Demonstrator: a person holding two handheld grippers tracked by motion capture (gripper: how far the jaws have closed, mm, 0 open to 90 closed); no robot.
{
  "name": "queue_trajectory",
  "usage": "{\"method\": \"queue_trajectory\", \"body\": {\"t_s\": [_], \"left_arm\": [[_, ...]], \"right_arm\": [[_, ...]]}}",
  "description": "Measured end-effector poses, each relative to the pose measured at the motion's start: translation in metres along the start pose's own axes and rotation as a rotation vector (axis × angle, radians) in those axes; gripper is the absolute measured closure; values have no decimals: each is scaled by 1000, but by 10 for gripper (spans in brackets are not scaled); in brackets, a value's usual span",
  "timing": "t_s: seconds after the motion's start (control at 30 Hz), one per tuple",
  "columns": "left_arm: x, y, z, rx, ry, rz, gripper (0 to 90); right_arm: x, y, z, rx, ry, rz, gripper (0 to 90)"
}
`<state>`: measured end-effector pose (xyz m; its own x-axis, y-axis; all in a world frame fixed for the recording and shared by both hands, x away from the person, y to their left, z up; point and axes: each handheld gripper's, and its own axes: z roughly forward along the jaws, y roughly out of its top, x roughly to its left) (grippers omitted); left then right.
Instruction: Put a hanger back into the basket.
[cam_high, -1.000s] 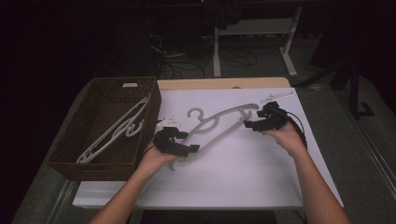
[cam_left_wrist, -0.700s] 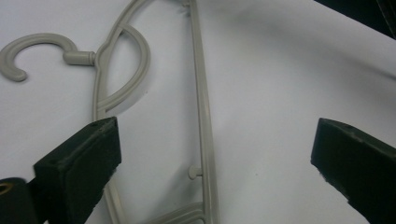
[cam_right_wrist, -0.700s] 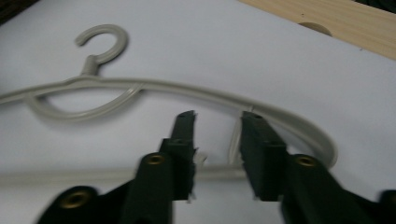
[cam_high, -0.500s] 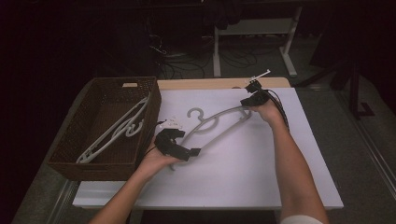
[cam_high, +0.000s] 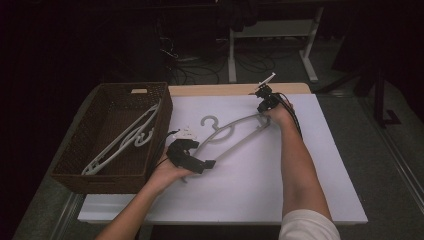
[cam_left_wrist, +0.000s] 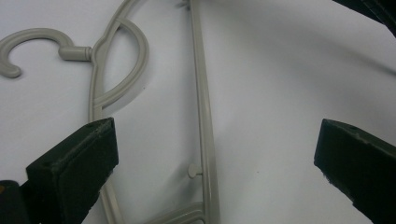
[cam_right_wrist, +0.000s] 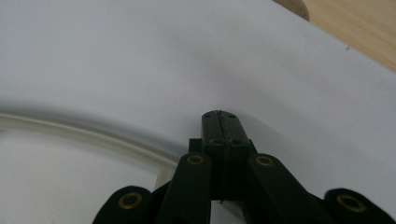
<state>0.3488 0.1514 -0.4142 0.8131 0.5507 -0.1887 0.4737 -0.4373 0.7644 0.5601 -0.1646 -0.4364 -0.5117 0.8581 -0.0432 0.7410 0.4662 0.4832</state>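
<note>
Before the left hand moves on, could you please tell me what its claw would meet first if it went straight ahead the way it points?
Most likely the grey hanger on the white table cover: its bar runs between the left claw's open jaws, apparently untouched.

Wide bare white table top (cam_high: 250, 190) near the person, open to pass, grey plastic hanger (cam_high: 230, 135) lying across the middle, brown woven basket (cam_high: 107, 172) blocking the left edge

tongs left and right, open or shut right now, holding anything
Left tongs: open wide, the hanger lies between the jaws, not gripped.
Right tongs: shut, at the hanger's far end; whether they pinch it cannot be told.
</note>
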Motion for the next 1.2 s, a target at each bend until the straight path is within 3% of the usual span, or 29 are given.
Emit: {"method": "queue_trajectory", "body": {"t_s": [0.2,0.37,0.7,0.83,1.2], "left_arm": [[0,0,1,5,2,2,0],[1,-1,2,11,4,1,0],[2,-1,7,33,4,10,0],[1,-1,8,40,4,9,0],[0,-3,11,63,1,15,0]], "right_arm": [[-1,-8,-3,63,21,-34,891],[-5,-26,-14,70,57,-74,892],[-9,-72,-38,64,134,-97,892],[-3,-99,-52,51,157,-144,892],[17,-155,-81,16,236,-182,893]]}}
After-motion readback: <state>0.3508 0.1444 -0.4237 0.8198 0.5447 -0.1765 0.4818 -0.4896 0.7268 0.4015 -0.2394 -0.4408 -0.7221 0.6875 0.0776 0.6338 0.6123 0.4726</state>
